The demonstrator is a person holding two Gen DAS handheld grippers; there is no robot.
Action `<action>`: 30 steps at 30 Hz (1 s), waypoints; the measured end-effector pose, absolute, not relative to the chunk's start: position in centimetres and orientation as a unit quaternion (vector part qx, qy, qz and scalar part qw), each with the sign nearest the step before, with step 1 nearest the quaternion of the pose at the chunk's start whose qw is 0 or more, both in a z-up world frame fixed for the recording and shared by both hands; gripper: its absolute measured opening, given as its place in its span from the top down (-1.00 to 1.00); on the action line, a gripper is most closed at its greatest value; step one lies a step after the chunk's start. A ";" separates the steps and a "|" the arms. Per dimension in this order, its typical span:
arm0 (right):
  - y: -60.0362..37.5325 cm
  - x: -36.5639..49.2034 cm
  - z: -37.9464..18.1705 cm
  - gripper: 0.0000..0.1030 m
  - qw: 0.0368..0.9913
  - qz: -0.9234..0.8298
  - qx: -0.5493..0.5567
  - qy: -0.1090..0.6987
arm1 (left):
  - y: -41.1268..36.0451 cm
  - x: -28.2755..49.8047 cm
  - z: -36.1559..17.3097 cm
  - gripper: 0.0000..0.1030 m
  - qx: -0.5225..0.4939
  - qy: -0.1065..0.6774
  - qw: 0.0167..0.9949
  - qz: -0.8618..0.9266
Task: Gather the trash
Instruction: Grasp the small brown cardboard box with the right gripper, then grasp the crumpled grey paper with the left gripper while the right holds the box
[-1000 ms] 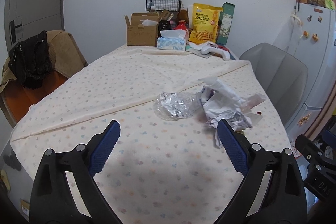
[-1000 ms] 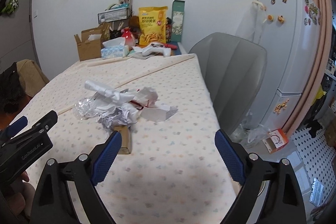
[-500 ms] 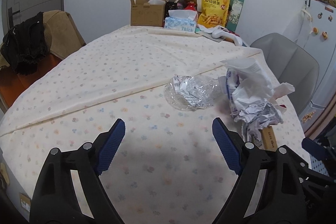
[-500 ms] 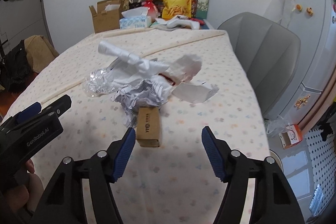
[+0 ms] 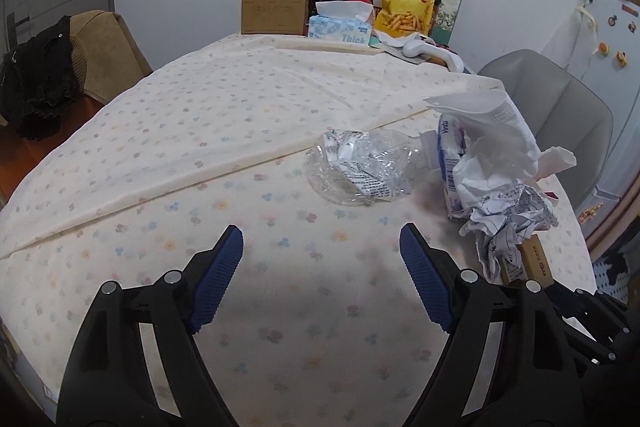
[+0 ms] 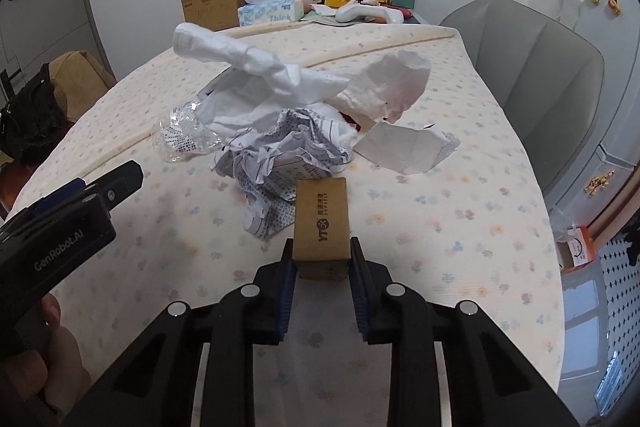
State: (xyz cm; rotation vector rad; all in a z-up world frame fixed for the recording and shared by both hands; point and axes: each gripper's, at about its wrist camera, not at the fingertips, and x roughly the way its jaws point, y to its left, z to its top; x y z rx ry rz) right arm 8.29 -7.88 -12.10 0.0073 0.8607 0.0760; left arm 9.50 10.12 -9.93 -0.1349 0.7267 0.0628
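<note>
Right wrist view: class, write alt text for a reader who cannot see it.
The right gripper has just been closing on a small brown cardboard box lying on a floral tablecloth, its blue pads against the box's sides. Behind the box sits a heap of crumpled white paper, and the left gripper pokes in at left.

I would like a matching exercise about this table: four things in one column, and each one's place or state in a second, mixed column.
Things:
1. small cardboard box
2. crushed clear plastic bottle
3. tissue box
4. left tongs

Places or states:
A. open, nothing between them
B. at the far end of the table, by the wall
C. between the pads of the right tongs, which have just been closing
D. lying flat, left of the paper pile

Pairs: 1-C, 2-D, 3-B, 4-A
</note>
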 end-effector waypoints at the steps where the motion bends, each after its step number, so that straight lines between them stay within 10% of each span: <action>1: -8.1 8.2 -12.0 0.50 0.909 0.034 0.004 0.416 | 9.8 9.6 -9.9 -0.56 -0.064 0.356 0.932 0.028; 30: -17.8 3.8 -9.0 0.50 0.925 -0.040 0.055 0.374 | 0.5 8.3 -8.8 -0.56 -0.038 0.352 0.934 -0.052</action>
